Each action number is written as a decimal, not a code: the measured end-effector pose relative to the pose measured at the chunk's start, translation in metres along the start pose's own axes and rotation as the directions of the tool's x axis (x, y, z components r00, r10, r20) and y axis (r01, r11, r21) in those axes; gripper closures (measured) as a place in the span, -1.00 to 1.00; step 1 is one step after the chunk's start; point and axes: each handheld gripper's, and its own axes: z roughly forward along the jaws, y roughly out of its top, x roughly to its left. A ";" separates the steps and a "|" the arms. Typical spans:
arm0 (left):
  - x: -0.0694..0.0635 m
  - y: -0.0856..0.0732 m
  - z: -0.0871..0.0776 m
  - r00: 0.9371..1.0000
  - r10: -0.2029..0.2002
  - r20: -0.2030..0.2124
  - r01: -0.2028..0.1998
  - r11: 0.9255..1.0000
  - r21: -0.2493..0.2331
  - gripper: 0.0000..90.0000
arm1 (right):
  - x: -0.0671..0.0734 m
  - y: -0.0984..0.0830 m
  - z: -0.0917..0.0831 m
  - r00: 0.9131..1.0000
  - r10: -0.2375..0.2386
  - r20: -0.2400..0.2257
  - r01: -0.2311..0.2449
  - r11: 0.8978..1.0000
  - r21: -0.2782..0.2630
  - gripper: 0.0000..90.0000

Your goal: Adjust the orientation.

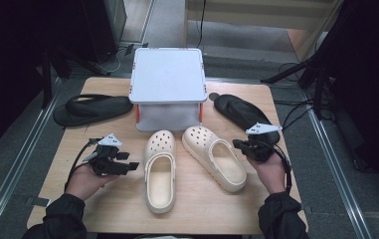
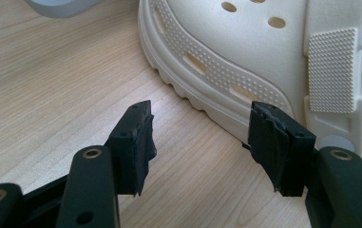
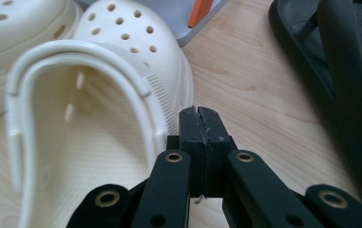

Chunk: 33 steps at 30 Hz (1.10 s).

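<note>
High view shows your left claw [image 1: 133, 160] open beside the left clog [image 1: 160, 169] at frame centre and your right claw [image 1: 238, 144] closed empty beside the right clog [image 1: 214, 157]: reopen it wide before gripping that rim.

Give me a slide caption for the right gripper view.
Shut right tongs beside a cream clog, black flip-flop at right, on a wooden table.

Two cream clogs [image 1: 160, 169], two black flip-flops [image 1: 93, 109], one grey lidded box [image 1: 168, 74], two grippers [image 1: 127, 160]
</note>
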 end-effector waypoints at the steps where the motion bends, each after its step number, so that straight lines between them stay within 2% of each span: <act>1: 0.000 0.000 0.000 1.000 -0.002 0.002 0.002 1.000 -0.001 -0.05 | -0.002 0.001 0.003 1.000 -0.002 -0.009 0.002 1.000 0.000 1.00; 7: 0.002 0.001 -0.002 0.999 -0.025 0.022 0.025 1.000 -0.002 0.06 | -0.011 0.004 0.019 0.998 0.021 -0.064 -0.020 1.000 0.020 1.00; 8: 0.002 0.001 -0.002 0.999 -0.025 0.022 0.025 1.000 -0.002 0.13 | -0.013 0.004 0.022 0.996 0.027 -0.085 -0.025 0.999 0.026 1.00; 9: 0.002 0.001 -0.002 0.999 -0.033 0.043 0.033 0.999 0.003 0.25 | -0.013 0.005 0.025 0.995 0.025 -0.101 -0.022 0.999 0.034 1.00; 13: 0.003 0.002 -0.005 0.998 -0.042 0.053 0.042 0.999 -0.006 0.60 | -0.013 0.006 0.029 0.994 0.012 -0.105 -0.008 0.999 0.039 1.00; 17: 0.003 0.006 -0.007 0.997 -0.041 0.060 0.042 0.999 -0.017 0.91 | -0.013 0.006 0.028 0.993 0.024 -0.115 -0.019 0.999 0.038 1.00; 24: -0.001 0.006 0.003 0.998 -0.025 0.051 0.025 1.000 -0.003 0.96 | -0.006 0.007 0.030 0.991 0.004 -0.134 0.002 0.999 0.042 1.00; 29: -0.001 0.006 0.006 0.998 -0.019 0.057 0.019 1.000 0.000 0.95 | -0.001 0.009 0.028 0.991 0.015 -0.132 -0.011 0.999 0.036 1.00; 30: -0.002 0.006 0.008 0.998 -0.020 0.061 0.020 1.000 -0.006 0.95 | 0.001 0.009 0.028 0.992 0.031 -0.124 -0.027 0.999 0.039 1.00; 33: -0.004 0.006 0.011 0.997 -0.020 0.068 0.019 1.000 0.003 0.94 | 0.002 0.009 0.029 0.990 0.040 -0.135 -0.035 0.999 0.040 1.00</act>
